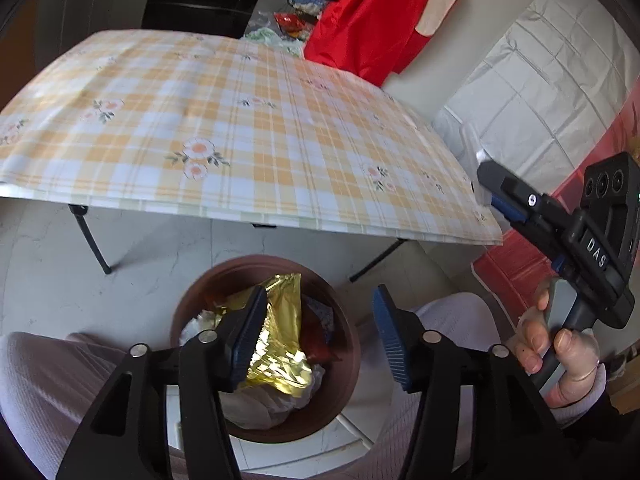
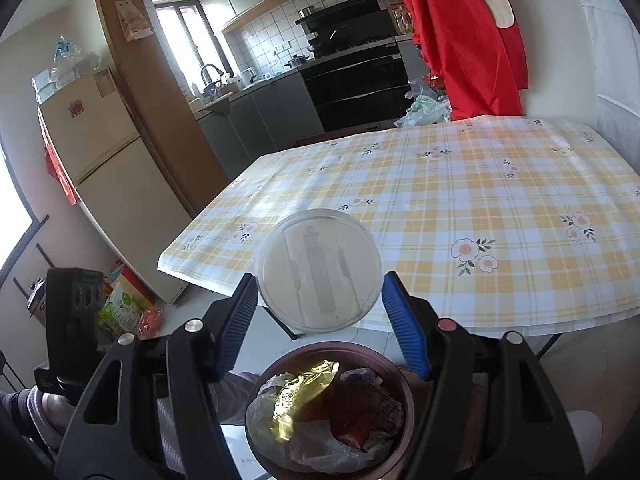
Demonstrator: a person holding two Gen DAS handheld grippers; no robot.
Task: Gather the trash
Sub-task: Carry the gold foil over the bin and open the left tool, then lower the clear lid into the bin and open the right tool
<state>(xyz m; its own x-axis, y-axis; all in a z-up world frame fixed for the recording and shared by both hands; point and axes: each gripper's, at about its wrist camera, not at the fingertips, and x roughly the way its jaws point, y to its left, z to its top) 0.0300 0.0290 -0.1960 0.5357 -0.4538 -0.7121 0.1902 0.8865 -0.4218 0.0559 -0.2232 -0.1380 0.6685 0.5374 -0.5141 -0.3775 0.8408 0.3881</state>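
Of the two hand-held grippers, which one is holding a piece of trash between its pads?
The right hand-held gripper: it grips a round clear plastic lid. The left hand-held gripper is open above the brown bin, gripping nothing.

Home kitchen. Evidence: tiled wall (image 2: 276, 28), sink with tap (image 2: 210, 76), black oven (image 2: 352, 80) under a hood, cream fridge (image 2: 116, 184), and a worktop under a checked floral cloth (image 2: 460, 200).
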